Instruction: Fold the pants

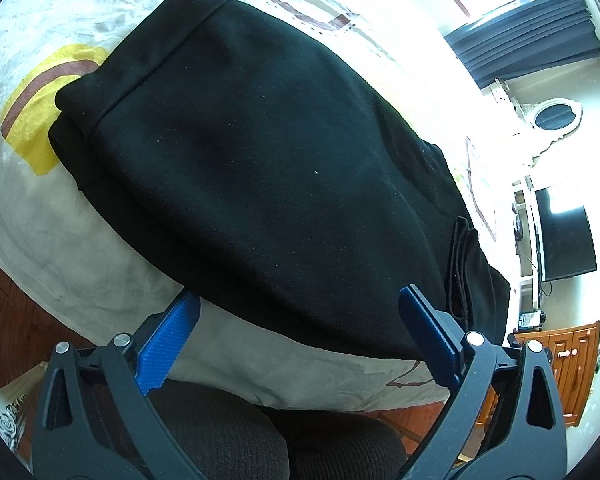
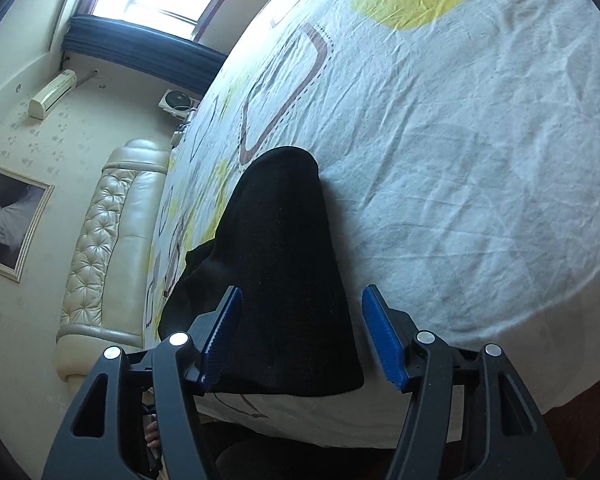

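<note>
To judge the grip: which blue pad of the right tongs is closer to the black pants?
The pad on the picture's left: the pants meet its edge; bare sheet separates the other pad.

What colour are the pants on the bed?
Plain black pants, no pattern; clearest in the left wrist view.

No text, label, brand, number or sign can be read in either view.
</note>
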A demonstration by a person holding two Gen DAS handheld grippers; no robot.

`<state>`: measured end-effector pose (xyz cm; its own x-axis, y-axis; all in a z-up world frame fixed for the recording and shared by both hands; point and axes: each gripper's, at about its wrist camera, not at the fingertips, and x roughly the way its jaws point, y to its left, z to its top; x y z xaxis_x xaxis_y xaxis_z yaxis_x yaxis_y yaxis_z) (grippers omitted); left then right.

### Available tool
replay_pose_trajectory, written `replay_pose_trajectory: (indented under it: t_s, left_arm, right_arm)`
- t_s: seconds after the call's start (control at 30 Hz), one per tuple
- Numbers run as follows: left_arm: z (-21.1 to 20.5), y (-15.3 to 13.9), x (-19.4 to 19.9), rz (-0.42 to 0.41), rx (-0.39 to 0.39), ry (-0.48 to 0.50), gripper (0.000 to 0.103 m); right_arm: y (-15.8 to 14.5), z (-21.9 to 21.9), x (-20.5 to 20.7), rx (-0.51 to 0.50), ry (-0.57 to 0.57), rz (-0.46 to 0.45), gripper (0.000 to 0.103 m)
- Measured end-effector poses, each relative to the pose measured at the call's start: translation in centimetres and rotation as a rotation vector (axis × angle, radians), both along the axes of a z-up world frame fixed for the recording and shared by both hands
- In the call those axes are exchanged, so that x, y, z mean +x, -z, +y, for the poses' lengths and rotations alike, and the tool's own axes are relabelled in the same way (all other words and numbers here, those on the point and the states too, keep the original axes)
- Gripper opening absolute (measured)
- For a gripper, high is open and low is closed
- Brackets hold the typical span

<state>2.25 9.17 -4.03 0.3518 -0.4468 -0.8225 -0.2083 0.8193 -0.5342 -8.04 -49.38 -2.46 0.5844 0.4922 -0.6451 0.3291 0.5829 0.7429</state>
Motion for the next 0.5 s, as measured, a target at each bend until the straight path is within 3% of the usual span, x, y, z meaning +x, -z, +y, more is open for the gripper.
replay_pose_trajectory:
  t_s: [0.03,0.07,0.1,0.17,0.23,0.33,0.43,0.5]
  left_arm:
    - [0.0,0.1,0.0,0.004,0.0,0.0,0.099]
    - [0.0,0.1,0.0,0.007,0.0,-0.001,0.099]
    - [-0.1,0.2,-0.1,0.009,0.001,-0.003,0.099]
    - [-0.2,0.3,-0.1,0.014,0.002,-0.003,0.099]
    - [-0.2,0.4,0.0,0.019,-0.001,-0.001,0.099]
    - [-0.2,0.4,0.0,0.013,-0.003,0.005,0.099]
    - [-0.4,0.4,-0.1,0.011,-0.008,0.015,0.099]
    - [-0.4,0.5,-0.1,0.01,-0.002,0.02,0.099]
  right_arm:
    - [0.4,0.3,0.5,0.011,-0.006,-0.001,0.061]
    - [0.8,0.5,0.9,0.02,-0.014,-0.003,0.042]
    - [1.3,0.6,1.2,0.019,-0.023,0.007,0.036]
    - [2.0,0.5,1.1,0.025,-0.025,0.019,0.03]
    - [2.4,0.2,0.9,0.064,-0.015,0.011,0.03]
    - [2.1,0.0,1.0,0.103,-0.022,-0.004,0.037]
    - [1.3,-0.4,1.8,0.112,0.008,-0.043,0.062]
    - [1.3,-0.6,3.0,0.133,0.026,-0.058,0.064]
